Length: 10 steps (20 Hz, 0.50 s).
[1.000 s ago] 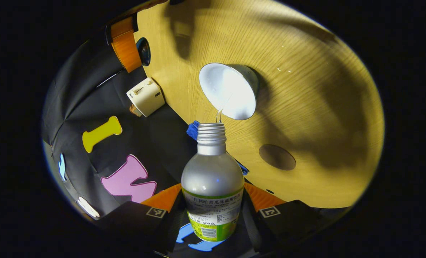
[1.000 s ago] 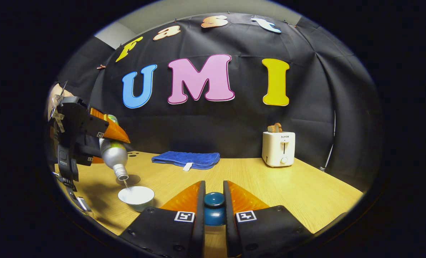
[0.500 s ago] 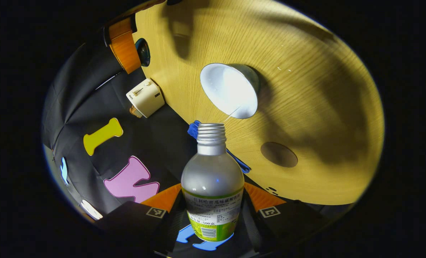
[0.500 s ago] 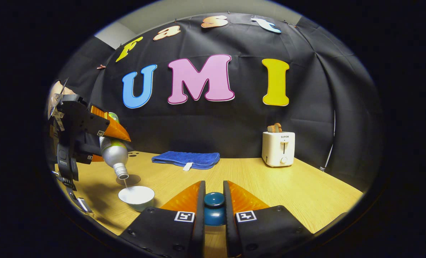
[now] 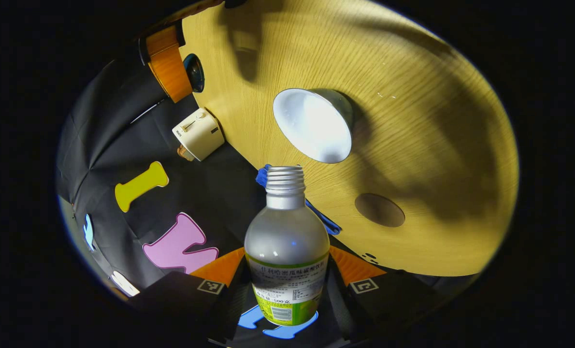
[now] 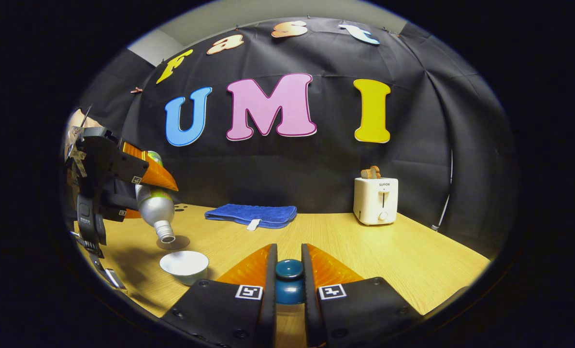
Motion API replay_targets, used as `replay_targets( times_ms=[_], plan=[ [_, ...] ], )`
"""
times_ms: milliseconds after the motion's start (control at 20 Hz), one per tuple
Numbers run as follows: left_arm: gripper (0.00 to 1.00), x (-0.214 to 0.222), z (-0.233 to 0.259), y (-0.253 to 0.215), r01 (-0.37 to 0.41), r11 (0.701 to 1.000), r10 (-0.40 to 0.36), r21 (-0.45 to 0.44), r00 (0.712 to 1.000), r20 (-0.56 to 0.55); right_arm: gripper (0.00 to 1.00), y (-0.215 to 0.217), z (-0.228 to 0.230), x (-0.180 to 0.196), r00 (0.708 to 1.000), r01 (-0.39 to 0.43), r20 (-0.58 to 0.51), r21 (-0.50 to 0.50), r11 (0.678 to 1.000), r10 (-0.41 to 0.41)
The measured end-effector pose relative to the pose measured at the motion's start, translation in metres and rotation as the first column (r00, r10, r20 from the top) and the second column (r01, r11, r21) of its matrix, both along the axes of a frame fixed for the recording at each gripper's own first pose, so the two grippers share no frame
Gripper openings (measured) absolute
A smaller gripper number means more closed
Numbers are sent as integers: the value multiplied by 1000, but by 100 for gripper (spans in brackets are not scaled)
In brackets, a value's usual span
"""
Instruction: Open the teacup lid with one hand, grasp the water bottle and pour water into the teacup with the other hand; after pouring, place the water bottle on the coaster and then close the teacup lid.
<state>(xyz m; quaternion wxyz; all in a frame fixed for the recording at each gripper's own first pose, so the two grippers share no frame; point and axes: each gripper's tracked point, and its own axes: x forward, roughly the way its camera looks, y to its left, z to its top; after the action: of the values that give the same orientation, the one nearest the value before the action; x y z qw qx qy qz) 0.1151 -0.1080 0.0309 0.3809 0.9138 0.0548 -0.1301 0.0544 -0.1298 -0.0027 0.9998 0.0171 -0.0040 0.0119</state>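
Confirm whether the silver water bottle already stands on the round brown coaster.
No: the silver water bottle hangs tilted in the left gripper, above the bare round brown coaster.

The light wooden table (image 5: 413, 72) is lit brightly from above, and big soft dark shadows are thrown across it in the left gripper view, while a white glare is seen inside the small white round teacup (image 5: 314, 124). A small bright spot is seen on the frosted clear plastic water bottle with a green label (image 5: 287, 251), and its label is a little blurred. In the right gripper view the black cloth wall (image 6: 292, 164) is kept dim, straight lines are bent near the round edges, and the middle is sharp.
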Motion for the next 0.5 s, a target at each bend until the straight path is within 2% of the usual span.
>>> replay_targets(
  times_ms=[300, 400, 450, 500],
  plan=[
    [78, -1, 1, 1, 14, 996, -11, -94, 1000, 23, 27, -1, 0, 0, 1000, 3, -1, 0, 1000, -3],
    [78, -3, 5, 2, 17, 978, -6, -209, 999, 50, 27, -2, 0, 1, 1000, 21, -1, 0, 1000, -21],
    [78, -2, 8, 6, -5, 954, 22, -299, 998, 53, 27, -2, 0, 1, 1000, 26, -1, 0, 1000, -26],
    [78, -1, 11, 11, -26, 918, 52, -395, 997, 57, 27, -2, -1, 1, 1000, 30, 0, 0, 1000, -30]
  ],
)
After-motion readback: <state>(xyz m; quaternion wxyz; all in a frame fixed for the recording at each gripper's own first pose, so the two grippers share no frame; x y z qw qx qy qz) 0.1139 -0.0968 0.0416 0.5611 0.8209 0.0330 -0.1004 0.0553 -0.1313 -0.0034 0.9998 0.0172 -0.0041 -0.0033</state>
